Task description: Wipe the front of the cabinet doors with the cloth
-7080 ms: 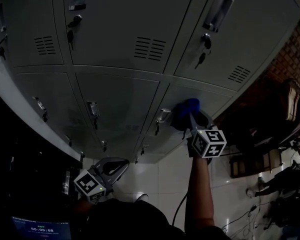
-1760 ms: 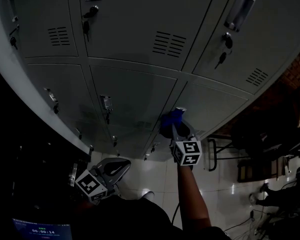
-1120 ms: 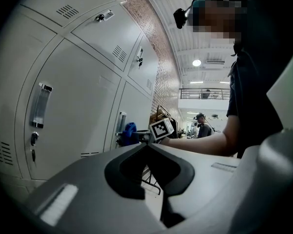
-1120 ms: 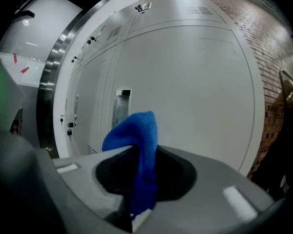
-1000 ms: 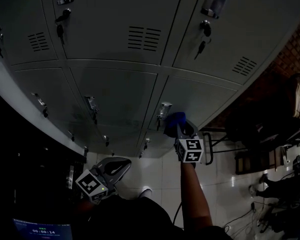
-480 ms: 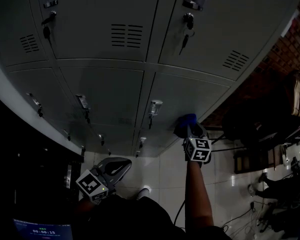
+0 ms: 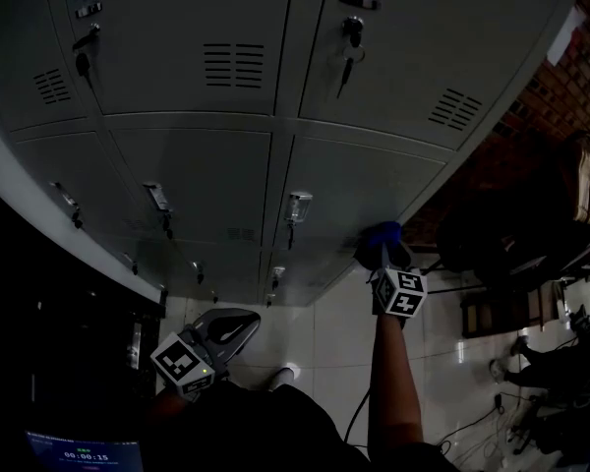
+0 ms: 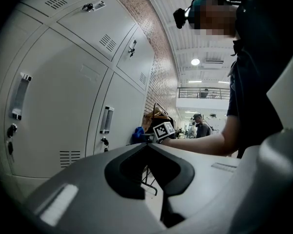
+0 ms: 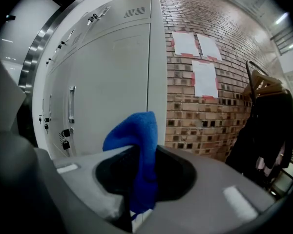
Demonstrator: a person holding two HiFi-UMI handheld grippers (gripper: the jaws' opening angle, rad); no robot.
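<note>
Blue cloth (image 9: 136,140) is pinched in the right tool (image 9: 139,177), jaws clenched on its lower part. A folded lobe stands above the tips & flops toward the tool's left. Looks soft, light, limp, terry-type. Prob. no stiffness of its own, so wiping pressure has to come from the tool behind it. Present hold, low on the bunch, seems sound. A hold nearer the hem would likely let it drag out against painted metal.

In head view the cloth sits just ahead of the tool, at the outer edge of the end-column locker door (image 7: 359,180). Actual contact w/ the door can't be confirmed. The door's handle (image 9: 72,104) & keyed lock (image 9: 65,133) lie well to the tool's left, both snag pts for a loose fold. Brick wall (image 9: 210,96) w/ paper sheets is ahead-right. Left tool (image 8: 149,150) hangs low beside the person's body, jaws closed together on nothing.
</note>
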